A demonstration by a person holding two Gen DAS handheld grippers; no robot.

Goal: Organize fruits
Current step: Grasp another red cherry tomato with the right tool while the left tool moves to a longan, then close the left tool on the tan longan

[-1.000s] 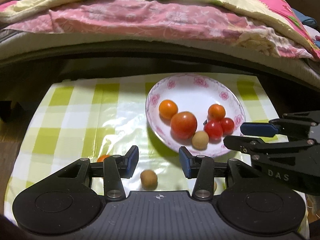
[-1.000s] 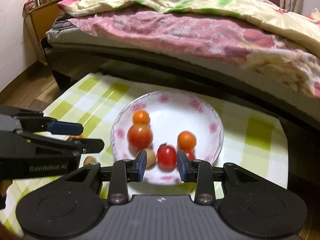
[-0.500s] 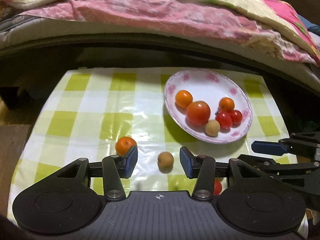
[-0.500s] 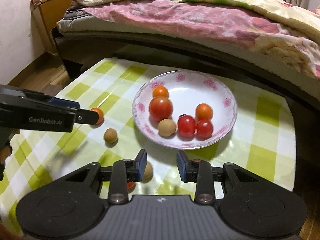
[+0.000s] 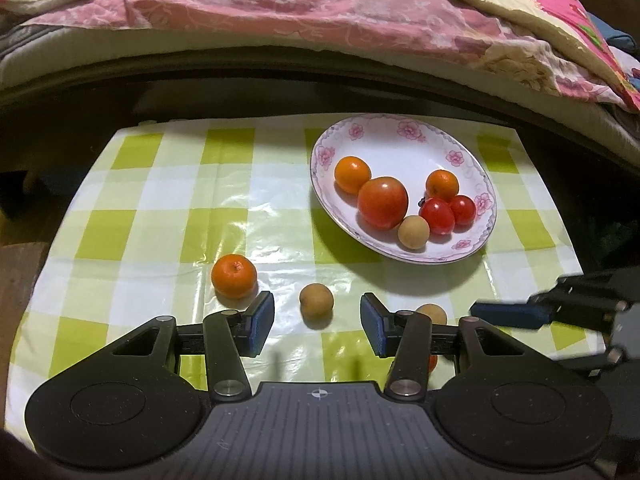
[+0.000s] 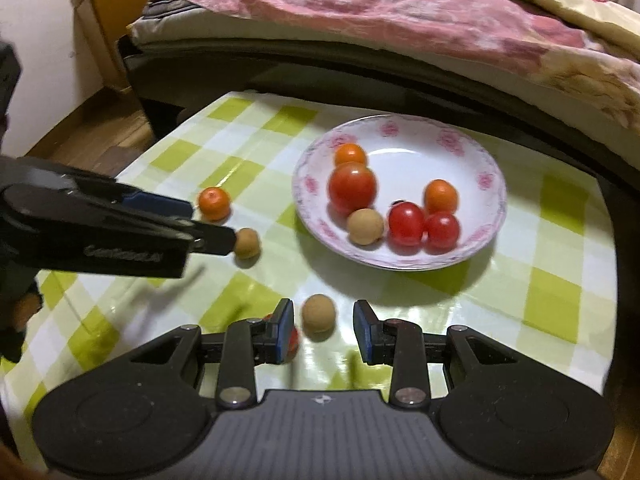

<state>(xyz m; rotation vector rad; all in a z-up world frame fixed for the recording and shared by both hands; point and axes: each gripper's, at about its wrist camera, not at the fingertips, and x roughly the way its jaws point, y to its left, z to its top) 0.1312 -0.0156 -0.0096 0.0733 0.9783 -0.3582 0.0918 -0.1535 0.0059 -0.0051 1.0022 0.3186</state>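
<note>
A white flowered plate holds two small oranges, a big tomato, two cherry tomatoes and a tan longan. On the cloth lie an orange, a longan, a second longan and a red cherry tomato, half hidden behind my right finger. My left gripper is open with the first longan just ahead of its jaws. My right gripper is open with the second longan between its fingertips.
The low table has a green-and-white checked cloth. A bed with pink and yellow quilts runs along the far side. A wooden nightstand stands at the far left. The floor drops off past the cloth's edges.
Both grippers have pulled back from the plate toward the near side and lowered. The loose fruits on the cloth now lie at their fingertips. Both stay open.
</note>
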